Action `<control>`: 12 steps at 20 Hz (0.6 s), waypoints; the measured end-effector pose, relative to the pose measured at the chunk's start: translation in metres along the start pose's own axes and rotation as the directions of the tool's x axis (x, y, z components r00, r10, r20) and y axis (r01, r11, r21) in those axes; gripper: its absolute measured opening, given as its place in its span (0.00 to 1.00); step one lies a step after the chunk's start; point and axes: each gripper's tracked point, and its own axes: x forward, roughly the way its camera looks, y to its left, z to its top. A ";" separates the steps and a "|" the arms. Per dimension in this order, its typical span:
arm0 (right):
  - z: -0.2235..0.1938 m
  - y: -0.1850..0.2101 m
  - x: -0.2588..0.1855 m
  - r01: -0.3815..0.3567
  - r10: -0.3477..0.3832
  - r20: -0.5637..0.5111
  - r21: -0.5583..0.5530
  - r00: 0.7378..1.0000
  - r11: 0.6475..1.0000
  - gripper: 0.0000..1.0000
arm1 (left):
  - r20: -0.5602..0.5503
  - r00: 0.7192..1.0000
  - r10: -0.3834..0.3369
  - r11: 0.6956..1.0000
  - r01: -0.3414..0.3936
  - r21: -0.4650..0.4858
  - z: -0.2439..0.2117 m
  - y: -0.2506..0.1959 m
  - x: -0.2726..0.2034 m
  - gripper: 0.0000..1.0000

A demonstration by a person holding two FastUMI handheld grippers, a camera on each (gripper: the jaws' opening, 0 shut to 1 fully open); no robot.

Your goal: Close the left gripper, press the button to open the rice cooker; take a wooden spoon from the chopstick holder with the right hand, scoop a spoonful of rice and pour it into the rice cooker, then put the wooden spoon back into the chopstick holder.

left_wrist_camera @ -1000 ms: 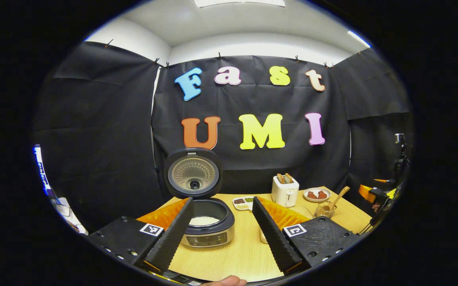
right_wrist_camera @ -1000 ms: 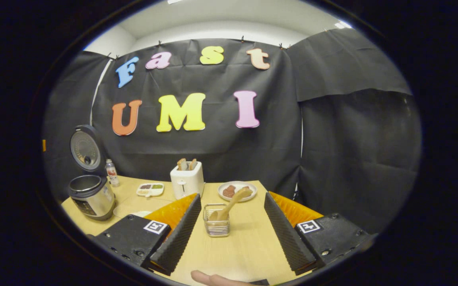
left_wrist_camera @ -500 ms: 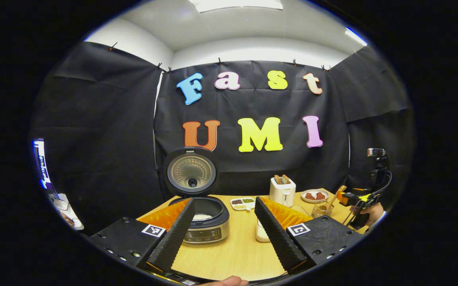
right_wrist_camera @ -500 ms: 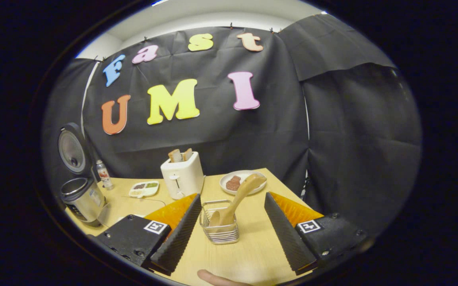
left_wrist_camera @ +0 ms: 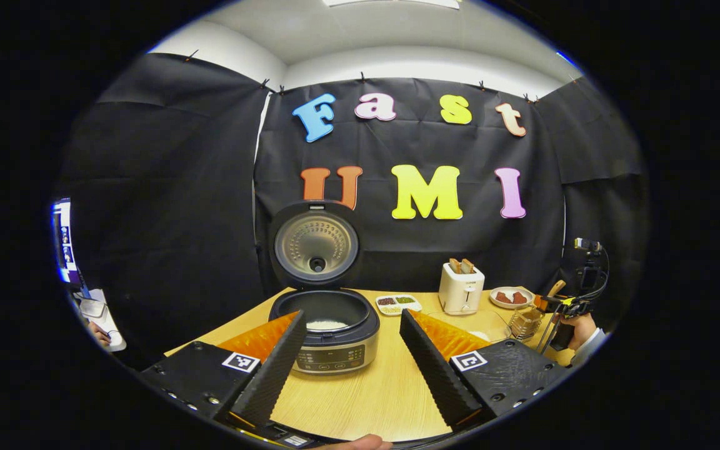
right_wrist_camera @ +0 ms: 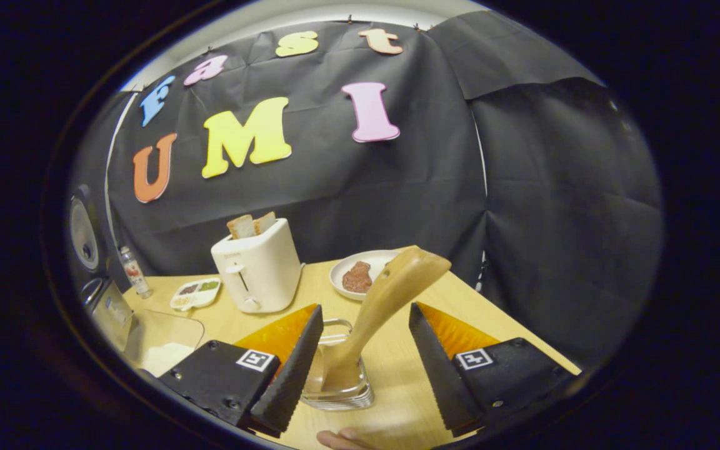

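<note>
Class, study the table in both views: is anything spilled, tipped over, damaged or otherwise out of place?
Nothing stands out. The rice cooker stands with its lid raised, the wooden spoon leans in the chopstick holder, and the toaster is upright; no spill shows on the table.

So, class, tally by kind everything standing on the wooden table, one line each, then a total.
Open grey rice cooker: 1
White toaster: 1
White plate: 1
Divided white dish: 1
Clear holder: 1
Small bottle: 1
Clear rice container: 1
Total: 7
</note>
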 end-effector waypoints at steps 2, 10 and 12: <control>-0.003 -0.003 0.011 -0.007 0.007 -0.008 0.034 1.000 0.999 0.67 | -0.008 1.000 0.002 1.000 -0.002 -0.001 -0.003 0.001 0.000 1.00; 0.029 0.024 0.001 -0.066 0.065 0.068 0.006 0.996 0.998 0.16 | 0.007 1.000 -0.019 1.000 0.019 -0.001 0.004 0.002 -0.007 0.95; 0.050 0.032 -0.013 -0.068 0.072 0.115 -0.032 0.991 0.997 0.16 | 0.011 1.000 -0.022 1.000 0.022 -0.006 0.005 0.003 -0.010 1.00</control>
